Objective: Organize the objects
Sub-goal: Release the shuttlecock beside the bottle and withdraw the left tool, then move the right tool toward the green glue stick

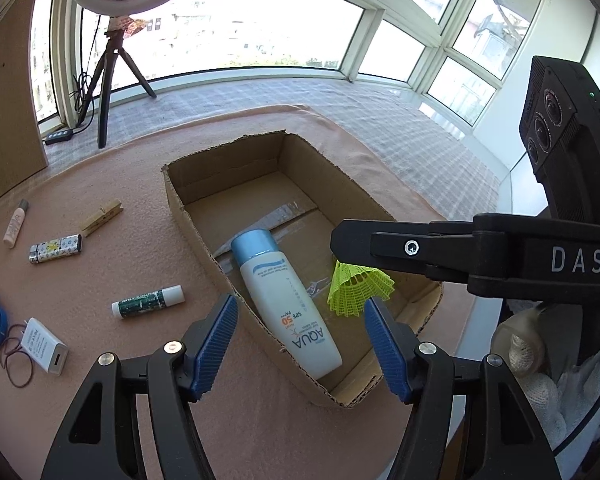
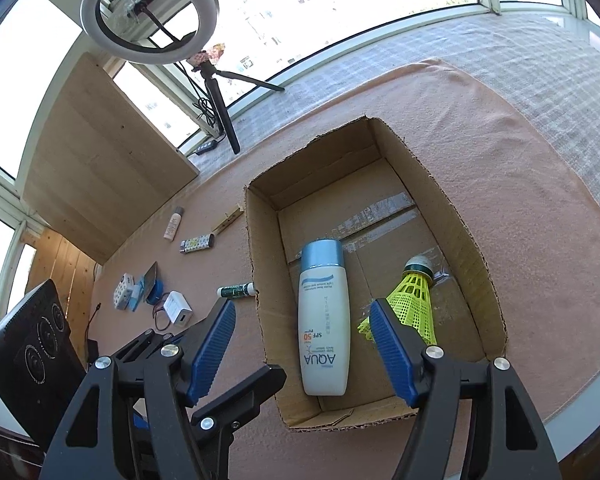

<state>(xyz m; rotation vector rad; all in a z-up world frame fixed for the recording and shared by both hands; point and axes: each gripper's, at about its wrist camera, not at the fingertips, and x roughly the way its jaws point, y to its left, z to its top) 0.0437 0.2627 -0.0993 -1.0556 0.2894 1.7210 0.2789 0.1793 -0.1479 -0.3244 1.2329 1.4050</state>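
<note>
An open cardboard box [image 1: 180, 192] [image 2: 260, 240] sits on the pink cloth. Inside it lie a white sunscreen bottle with a blue cap [image 1: 288, 304] [image 2: 322, 320] and a yellow-green shuttlecock [image 1: 356, 286] [image 2: 414, 300]. My left gripper [image 1: 300, 344] is open and empty, over the box's near left wall. My right gripper [image 2: 304, 352] is open and empty above the box's near end; the shuttlecock lies free just beyond its right finger [image 2: 392, 352]. In the left wrist view the right gripper's arm [image 1: 440, 248] reaches over the shuttlecock.
Left of the box on the cloth lie a green lip balm [image 1: 148, 301], a white charger [image 1: 44, 350], hair ties [image 1: 16, 368], a patterned lighter [image 1: 56, 248], a wooden clothespin [image 1: 102, 216] and a pink tube [image 1: 15, 224]. A ring light on a tripod [image 1: 108, 92] stands at the back.
</note>
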